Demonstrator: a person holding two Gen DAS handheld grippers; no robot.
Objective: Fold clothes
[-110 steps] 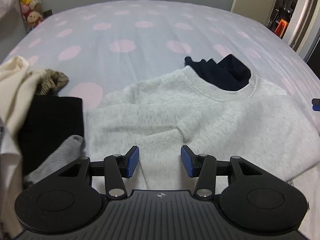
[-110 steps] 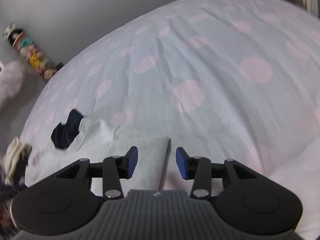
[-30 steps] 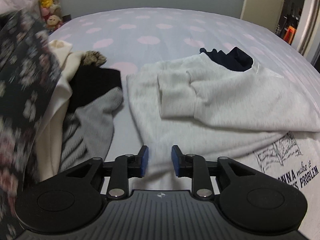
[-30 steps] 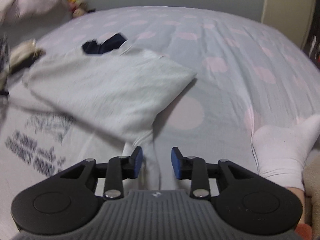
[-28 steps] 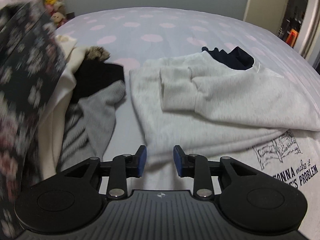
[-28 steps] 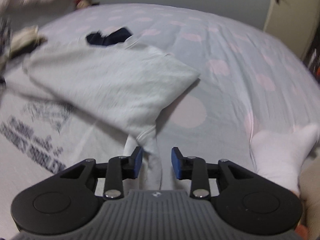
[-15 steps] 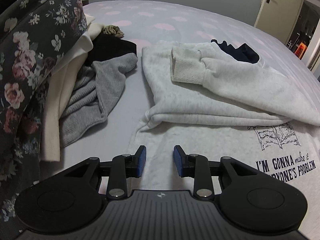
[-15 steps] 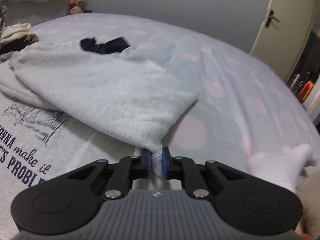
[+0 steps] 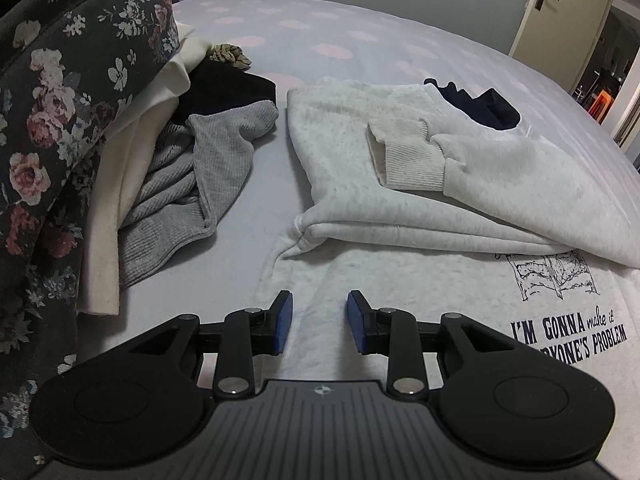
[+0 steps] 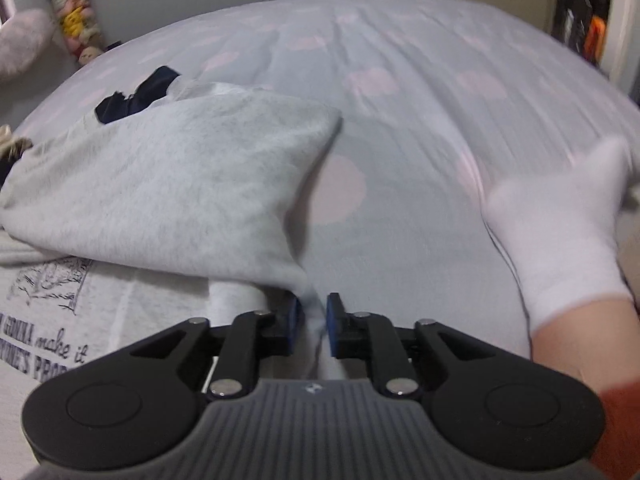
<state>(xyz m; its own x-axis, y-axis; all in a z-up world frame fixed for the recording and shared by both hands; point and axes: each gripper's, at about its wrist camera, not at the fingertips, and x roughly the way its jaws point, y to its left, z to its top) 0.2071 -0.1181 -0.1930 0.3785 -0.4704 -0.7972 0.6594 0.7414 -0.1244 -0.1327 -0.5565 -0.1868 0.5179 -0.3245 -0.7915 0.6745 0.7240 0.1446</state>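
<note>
Two grippers: left gripper (image 9: 319, 322) gaping over sweatshirt (image 9: 400, 200), clothes pile (image 9: 120, 140) beside; right gripper (image 10: 311, 328) pinching hem

The left gripper (image 9: 319, 316) was held low and level, its two blue-padded fingers (image 9: 283, 315) spread apart with nothing between them, pointing forward. The right gripper (image 10: 311, 322) had its fingers (image 10: 291, 322) drawn close together, pinching a thin fold of pale grey cloth between the blue pads. To the right of that gripper lay the person's foot in a white sock (image 10: 560, 236), toes pointing away, with a bare ankle (image 10: 576, 340) showing below the sock's cuff.
</note>
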